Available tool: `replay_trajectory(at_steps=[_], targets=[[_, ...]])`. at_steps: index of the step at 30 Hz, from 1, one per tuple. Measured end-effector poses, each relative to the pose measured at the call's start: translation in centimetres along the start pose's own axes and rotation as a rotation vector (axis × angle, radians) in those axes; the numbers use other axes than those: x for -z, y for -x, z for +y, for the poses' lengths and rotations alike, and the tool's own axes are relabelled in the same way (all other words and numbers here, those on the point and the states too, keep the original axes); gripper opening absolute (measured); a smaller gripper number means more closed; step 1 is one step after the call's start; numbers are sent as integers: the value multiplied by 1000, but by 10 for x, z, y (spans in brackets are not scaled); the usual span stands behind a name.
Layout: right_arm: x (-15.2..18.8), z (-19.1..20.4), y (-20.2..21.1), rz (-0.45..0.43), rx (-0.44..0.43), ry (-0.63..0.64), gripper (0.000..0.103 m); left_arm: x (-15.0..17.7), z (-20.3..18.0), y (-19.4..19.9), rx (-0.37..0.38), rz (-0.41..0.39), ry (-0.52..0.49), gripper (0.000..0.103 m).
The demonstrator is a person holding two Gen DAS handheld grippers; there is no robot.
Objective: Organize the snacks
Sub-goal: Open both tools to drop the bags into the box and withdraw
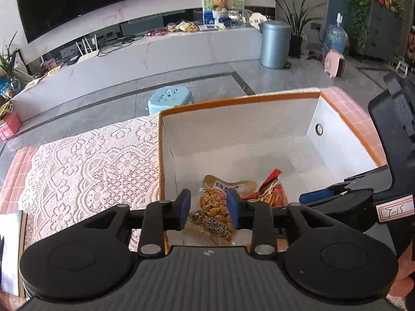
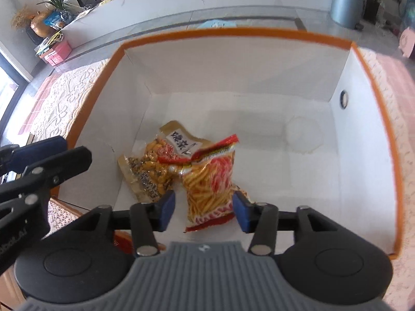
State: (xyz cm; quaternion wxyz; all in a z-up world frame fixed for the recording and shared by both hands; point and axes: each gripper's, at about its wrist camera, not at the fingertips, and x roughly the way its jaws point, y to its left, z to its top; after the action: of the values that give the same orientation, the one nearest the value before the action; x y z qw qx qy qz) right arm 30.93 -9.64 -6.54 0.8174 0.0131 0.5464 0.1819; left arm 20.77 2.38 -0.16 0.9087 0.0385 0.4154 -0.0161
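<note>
A white box with an orange rim (image 1: 233,101) (image 2: 233,31) stands on a lace-covered table. On its floor lie two snack bags. One is a clear bag of yellow beans (image 1: 214,204) (image 2: 155,165). The other is a red bag of orange sticks (image 1: 269,193) (image 2: 207,178), which overlaps its right side. My left gripper (image 1: 208,208) hangs open above the bean bag, and its blue pads do not touch it. My right gripper (image 2: 205,210) is open over the stick bag, with the pads clear of it on both sides. Each gripper also shows at the edge of the other's view.
A cream lace cloth (image 1: 90,160) covers the pink table left of the box. A book (image 1: 10,246) lies at the table's near left. On the floor behind are a blue stool (image 1: 170,98) and a grey bin (image 1: 275,44).
</note>
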Motion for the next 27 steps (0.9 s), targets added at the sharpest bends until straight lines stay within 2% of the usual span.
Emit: replay_trajectory(at_steps=[2,10,11,13,19,23,27], targets=[[1,3,10,-20,16,18,55,3,1,10,4,-20,24,49],[20,11,57,-110,54,95,58,18,4,52,35,-76,89,58],[23,11,63,-124,57,100,67,19,4,58,38,-82,95,63],[31,13,77,-136,61,104,77,23,4,68,45,-89,100,68],[62,16,123,-228,53,123,78,39,3,93,87,-84,128,74],[87,11,144,-267,20,87,82,55,6,101,137,-56,145,75],[115,8,153,-293,36,67,82,73,8,105,156,-41,149,76]])
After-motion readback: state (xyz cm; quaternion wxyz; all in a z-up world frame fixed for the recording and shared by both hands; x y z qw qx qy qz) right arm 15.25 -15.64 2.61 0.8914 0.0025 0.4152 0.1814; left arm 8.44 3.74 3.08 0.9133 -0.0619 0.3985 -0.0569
